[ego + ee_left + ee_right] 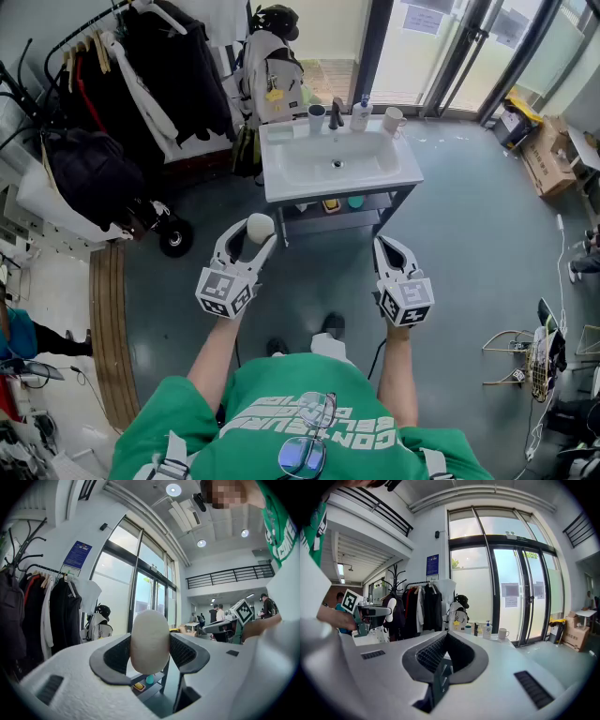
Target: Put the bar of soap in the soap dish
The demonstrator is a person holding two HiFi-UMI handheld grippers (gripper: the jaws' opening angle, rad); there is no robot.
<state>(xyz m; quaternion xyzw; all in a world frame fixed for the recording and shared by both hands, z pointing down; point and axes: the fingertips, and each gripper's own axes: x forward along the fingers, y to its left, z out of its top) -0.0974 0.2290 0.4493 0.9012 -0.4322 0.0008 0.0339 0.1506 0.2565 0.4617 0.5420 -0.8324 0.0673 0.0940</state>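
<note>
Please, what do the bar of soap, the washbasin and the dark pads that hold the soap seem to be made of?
The bar of soap looks like solid soap: off-white, matt, with rounded edges. The washbasin is probably glazed ceramic or a similar cast material: white, smooth, uniform. The pads are likely rubber: black, with a fine ribbed texture.

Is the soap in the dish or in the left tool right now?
In the left tool: the white soap bar sits pinched between its pads, and the sink is well ahead across the floor.
</note>
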